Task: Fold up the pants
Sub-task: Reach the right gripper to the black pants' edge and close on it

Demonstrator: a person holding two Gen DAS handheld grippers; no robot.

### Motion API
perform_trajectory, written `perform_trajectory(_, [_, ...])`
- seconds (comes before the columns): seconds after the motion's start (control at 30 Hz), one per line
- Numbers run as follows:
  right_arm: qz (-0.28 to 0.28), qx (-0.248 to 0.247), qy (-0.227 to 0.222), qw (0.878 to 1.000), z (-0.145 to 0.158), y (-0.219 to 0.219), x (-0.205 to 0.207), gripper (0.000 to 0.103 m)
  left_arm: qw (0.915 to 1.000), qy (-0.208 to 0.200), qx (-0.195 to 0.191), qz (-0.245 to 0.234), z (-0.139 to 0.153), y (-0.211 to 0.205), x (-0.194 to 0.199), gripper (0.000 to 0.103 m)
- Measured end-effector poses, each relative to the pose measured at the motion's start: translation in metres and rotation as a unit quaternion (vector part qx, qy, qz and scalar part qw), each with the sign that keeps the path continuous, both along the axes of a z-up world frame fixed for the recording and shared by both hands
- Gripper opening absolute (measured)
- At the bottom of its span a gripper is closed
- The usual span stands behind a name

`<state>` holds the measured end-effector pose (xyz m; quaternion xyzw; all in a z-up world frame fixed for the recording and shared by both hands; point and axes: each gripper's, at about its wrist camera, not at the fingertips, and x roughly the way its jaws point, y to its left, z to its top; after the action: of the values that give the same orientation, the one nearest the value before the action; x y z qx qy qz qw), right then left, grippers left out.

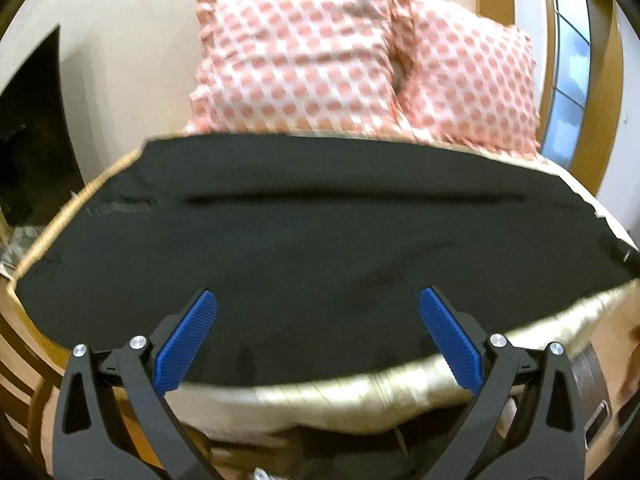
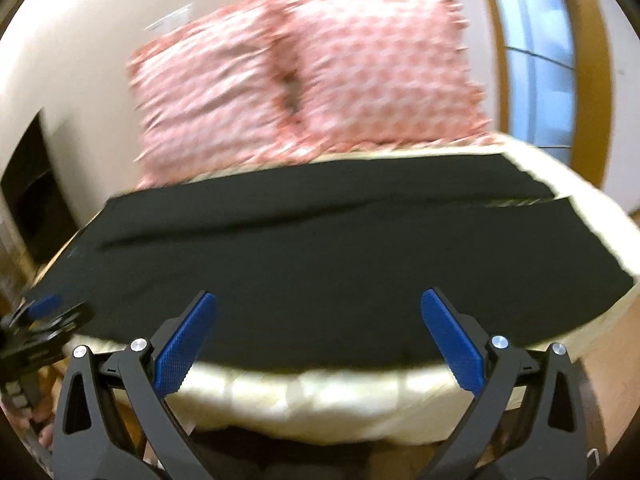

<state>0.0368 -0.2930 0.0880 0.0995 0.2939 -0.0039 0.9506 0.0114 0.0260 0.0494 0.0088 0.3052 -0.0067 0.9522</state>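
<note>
Black pants (image 1: 304, 248) lie flat and spread sideways across a cream bed (image 1: 360, 396), the two legs side by side with a seam line between them. In the right wrist view the pants (image 2: 320, 264) show the leg ends at the right, slightly parted. My left gripper (image 1: 318, 300) is open and empty, just above the pants' near edge. My right gripper (image 2: 319, 300) is open and empty over the near edge too. The left gripper also shows at the far left of the right wrist view (image 2: 44, 320).
Two pink checked pillows (image 1: 360, 56) stand against the wall behind the pants; they also show in the right wrist view (image 2: 304, 76). A wooden-framed window (image 2: 536, 60) is at the right. A dark opening (image 1: 32, 132) is at the left. Wooden floor lies below the bed.
</note>
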Motion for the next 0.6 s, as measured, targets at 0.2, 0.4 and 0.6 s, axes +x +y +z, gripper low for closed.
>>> perform_trajectory(0.2, [-0.076, 0.045, 0.072, 0.993, 0.020, -0.064, 0.100, 0.102, 0.9993, -0.011, 0.006, 0.034, 0.021, 0.019, 0.054, 0.101])
perform_trajectory(0.4, [-0.173, 0.059, 0.146, 0.972, 0.004, -0.131, 0.212, 0.097, 0.9966, -0.025, 0.021, 0.075, 0.032, 0.039, 0.109, 0.101])
perform_trajectory(0.6, [-0.275, 0.076, 0.207, 0.936, -0.027, -0.192, 0.294, 0.066, 0.9947, -0.012, -0.003, 0.102, 0.018, 0.062, 0.146, 0.101])
